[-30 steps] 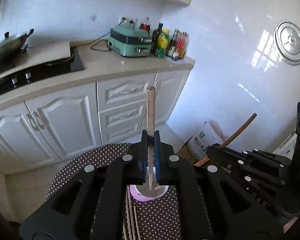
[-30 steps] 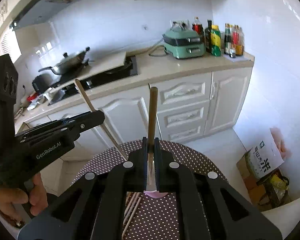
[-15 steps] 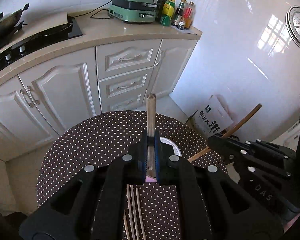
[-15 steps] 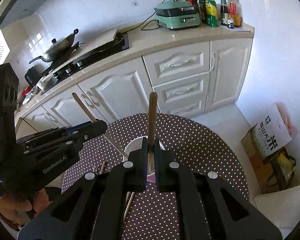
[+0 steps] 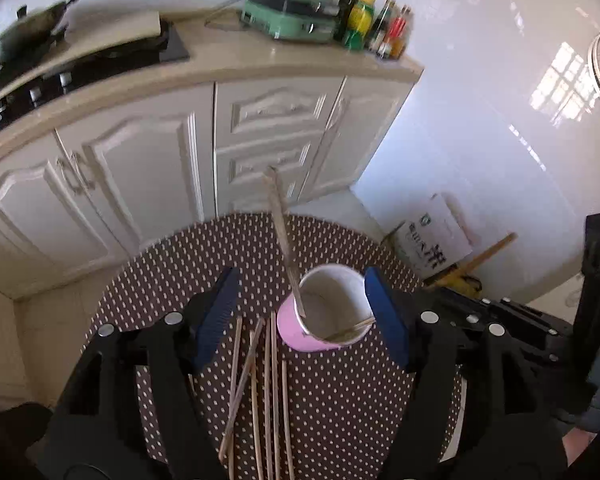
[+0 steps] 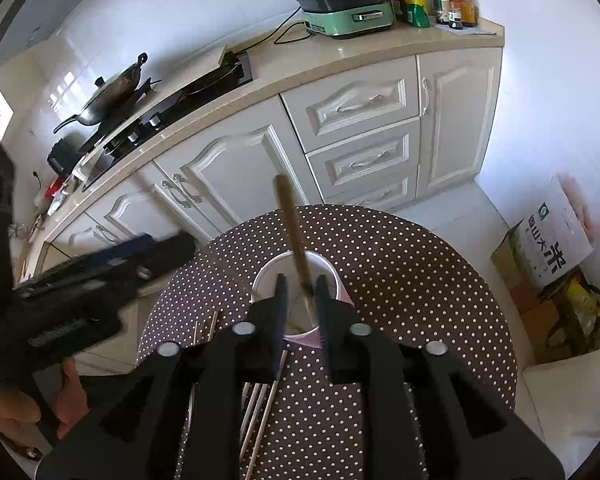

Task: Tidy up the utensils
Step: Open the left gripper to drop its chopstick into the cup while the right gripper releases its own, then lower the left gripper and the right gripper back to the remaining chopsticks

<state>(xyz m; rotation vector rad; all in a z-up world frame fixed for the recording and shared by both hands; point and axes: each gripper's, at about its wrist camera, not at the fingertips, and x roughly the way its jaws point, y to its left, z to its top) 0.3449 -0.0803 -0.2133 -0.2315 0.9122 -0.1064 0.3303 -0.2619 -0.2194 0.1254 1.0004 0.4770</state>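
The left gripper [image 5: 300, 304] had just been opening; its blue pads [image 5: 216, 316] stood spread wide with nothing pressed between them. A pale chopstick [image 5: 282, 236], free of both pads, leaned in the pink cup [image 5: 324, 312] with its upper end toward 11 o'clock. The cup stood upright on the polka-dot counter [image 5: 172, 264], between the spread pads, closer to the one at 3 o'clock.

The right gripper [image 6: 300, 300] had also been opening, by a smaller amount. A darker chopstick [image 6: 294, 236] stood in the narrow gap, its lower end in the cup [image 6: 340, 280]; it lay close against the pad at 3 o'clock, and contact there could not be confirmed.

View differences:
- The left wrist view showed the cup interior, with another stick [image 5: 348, 328] lying across the bottom toward 4 o'clock, and the loose chopsticks [image 5: 260, 392] lying flat at 6 o'clock of the cup.
- The right wrist view hid most of the cup behind its pads and showed only short lengths of those loose sticks [image 6: 260, 412].
- The right wrist view showed the person's hand [image 6: 28, 408] holding the left gripper at 8 o'clock.
- The left wrist view showed the right gripper's body [image 5: 500, 312] at 3 o'clock.
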